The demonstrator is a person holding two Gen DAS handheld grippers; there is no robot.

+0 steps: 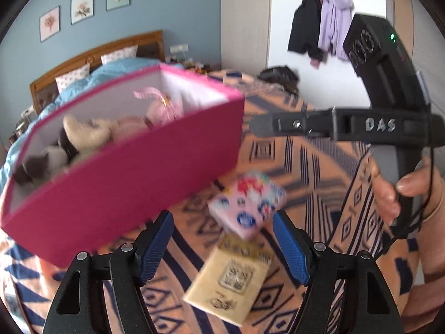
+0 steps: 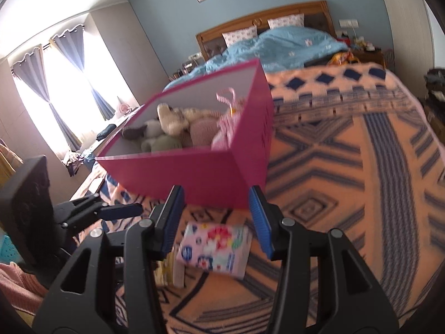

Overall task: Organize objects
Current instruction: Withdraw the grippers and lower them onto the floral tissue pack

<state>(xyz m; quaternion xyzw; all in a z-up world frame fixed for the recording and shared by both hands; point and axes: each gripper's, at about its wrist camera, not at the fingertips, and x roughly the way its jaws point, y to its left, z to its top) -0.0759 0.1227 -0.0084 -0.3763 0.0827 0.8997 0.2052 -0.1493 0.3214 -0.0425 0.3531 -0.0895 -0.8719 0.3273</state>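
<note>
A pink storage box with several plush toys inside stands on the patterned bedspread; it also shows in the right wrist view. A pink printed tissue pack and a beige tissue pack lie on the bed beside the box. My left gripper is open above and around these packs, holding nothing. My right gripper is open just above the pink tissue pack, in front of the box. The right gripper also shows in the left wrist view, side-on.
The orange and navy blanket covers the bed. A blue duvet and pillows lie by the wooden headboard. Coats hang on the wall. A window with curtains is on the left.
</note>
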